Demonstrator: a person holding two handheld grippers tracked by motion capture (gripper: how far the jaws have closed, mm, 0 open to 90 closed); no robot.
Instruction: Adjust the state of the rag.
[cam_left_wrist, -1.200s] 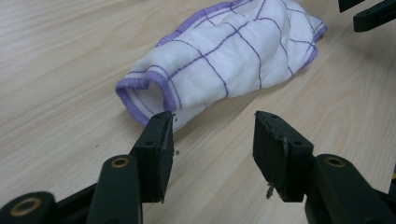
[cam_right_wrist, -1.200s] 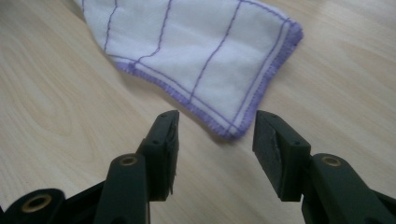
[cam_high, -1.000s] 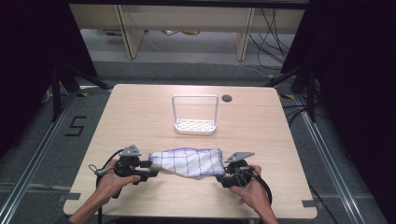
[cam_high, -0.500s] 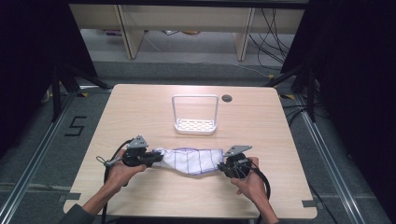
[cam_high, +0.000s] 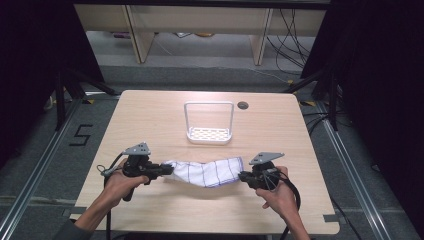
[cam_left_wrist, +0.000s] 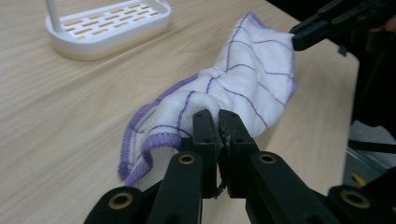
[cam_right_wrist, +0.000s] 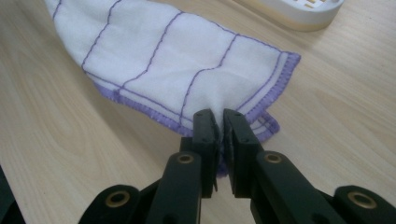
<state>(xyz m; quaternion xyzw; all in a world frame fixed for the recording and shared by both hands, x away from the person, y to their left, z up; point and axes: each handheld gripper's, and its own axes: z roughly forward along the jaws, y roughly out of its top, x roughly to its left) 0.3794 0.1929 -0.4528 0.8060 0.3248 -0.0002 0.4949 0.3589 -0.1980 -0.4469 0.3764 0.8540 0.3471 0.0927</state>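
Cloth (cam_high: 206, 171) hangs from above as a band running left to right over the near table (cam_high: 150, 115), between my left claw (cam_high: 167, 170) and right claw (cam_high: 241, 176), white rack (cam_high: 208, 134) beyond it. My left claw's view has its jaws pinching a bunched corner, cloth (cam_left_wrist: 243, 84) stretching away toward the other claw (cam_left_wrist: 299, 39). My right claw (cam_right_wrist: 219, 123) pinches the purple hem, cloth (cam_right_wrist: 177, 60) spreading far-left.
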